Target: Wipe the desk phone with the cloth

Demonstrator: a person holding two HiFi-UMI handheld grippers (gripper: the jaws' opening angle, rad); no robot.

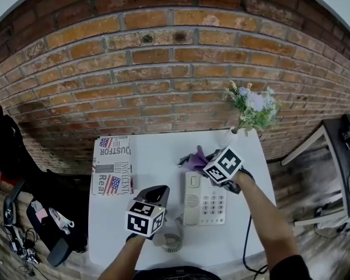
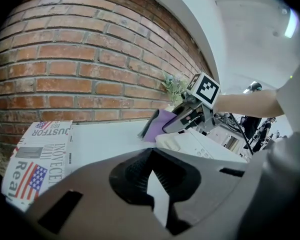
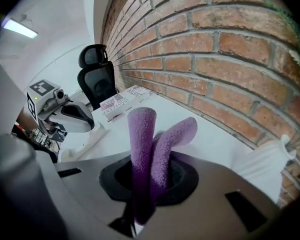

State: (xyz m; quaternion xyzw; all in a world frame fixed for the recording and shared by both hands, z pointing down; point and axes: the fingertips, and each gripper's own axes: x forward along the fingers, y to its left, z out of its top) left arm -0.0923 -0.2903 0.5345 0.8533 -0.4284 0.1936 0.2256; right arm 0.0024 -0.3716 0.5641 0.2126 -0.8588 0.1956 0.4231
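A brick wall [image 1: 163, 69] runs behind the far edge of a white desk [image 1: 157, 162]. A black office chair [image 3: 96, 76] stands off the desk's left end. A flat box [image 1: 112, 165] printed like a newspaper with flags lies along the left edge, reaching the far left corner. At the far right corner stands a vase of flowers [image 1: 252, 108].

The desk phone [image 1: 205, 202], white with a keypad, sits right of the middle, toward the near edge. Its coiled cord [image 1: 174, 242] lies on the desk by its near left corner.

The left gripper [image 1: 156, 196] hangs over the desk just left of the phone, pointing toward the wall. Its own view shows the fingers [image 2: 135, 171] drawn in until the tips meet. Only a thin white sliver shows lower down, and nothing sticks out from between them.

The right gripper [image 1: 207, 162] is at the phone's far edge, angled toward the far left corner of the phone. Its fingers are clenched on the purple cloth [image 3: 150, 139], which stands out past them in two rolled folds. From the head view, the cloth [image 1: 192, 158] sits over the phone's far left corner. From the left gripper view it hangs down just past the phone's far end. I cannot tell whether it touches the phone or the desk.
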